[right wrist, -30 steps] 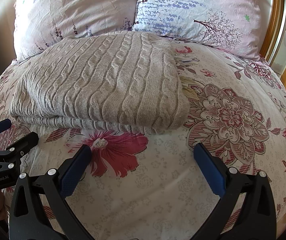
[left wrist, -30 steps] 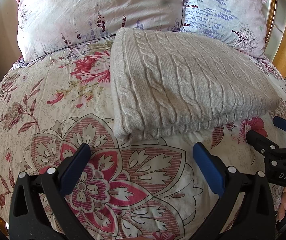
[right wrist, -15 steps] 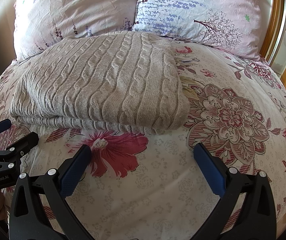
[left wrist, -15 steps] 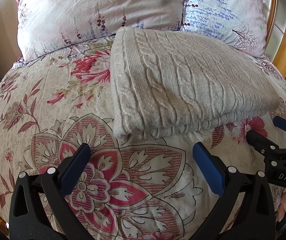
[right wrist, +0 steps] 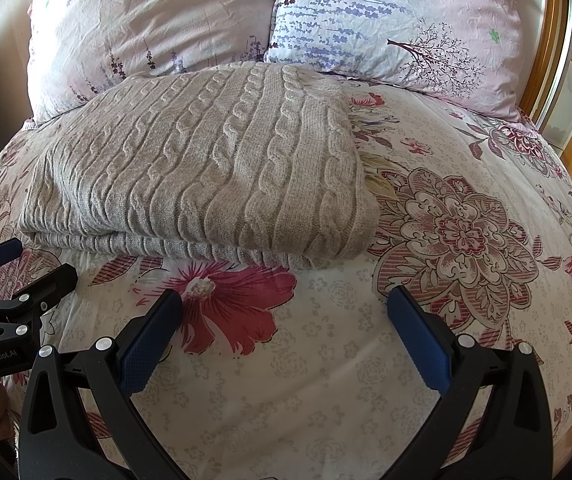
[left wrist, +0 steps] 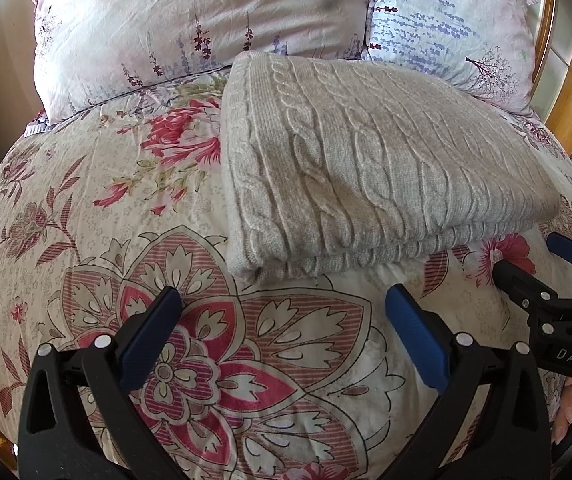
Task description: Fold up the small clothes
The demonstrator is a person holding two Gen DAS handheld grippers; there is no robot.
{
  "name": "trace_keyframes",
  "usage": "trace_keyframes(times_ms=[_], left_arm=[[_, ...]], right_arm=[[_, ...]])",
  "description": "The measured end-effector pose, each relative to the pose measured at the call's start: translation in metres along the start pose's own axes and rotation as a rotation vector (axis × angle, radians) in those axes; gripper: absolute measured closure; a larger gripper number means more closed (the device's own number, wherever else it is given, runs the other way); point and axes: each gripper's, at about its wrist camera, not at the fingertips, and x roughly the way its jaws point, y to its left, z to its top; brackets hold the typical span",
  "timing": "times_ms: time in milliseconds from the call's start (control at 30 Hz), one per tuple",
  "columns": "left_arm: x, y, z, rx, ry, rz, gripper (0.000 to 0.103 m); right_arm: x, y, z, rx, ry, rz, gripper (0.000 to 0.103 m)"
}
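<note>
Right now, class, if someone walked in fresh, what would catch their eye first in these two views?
First, the folded grey cable-knit sweater, lying in a neat stack on the floral bedspread just in front of the two pillows. Next, the left gripper and right gripper, jaws wide apart and empty, hovering over the bedspread just short of the sweater's near edge.

A bed covered by a floral quilt [left wrist: 133, 208] carries a folded beige cable-knit sweater [left wrist: 366, 160], lying flat on the quilt. Just behind the sweater, two flower-printed pillows [right wrist: 149, 28] sit side by side, one pink and one pale blue [right wrist: 398, 20].
</note>
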Motion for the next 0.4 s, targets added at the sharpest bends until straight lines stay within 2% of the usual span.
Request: trace_keyframes(times_ms=[400], left_arm=[[0.0014, 0.0011, 0.0018, 0.001, 0.009, -0.002, 0.002]], right_arm=[[0.0, -0.0001, -0.0001, 0.0, 0.0, 0.0, 0.001]])
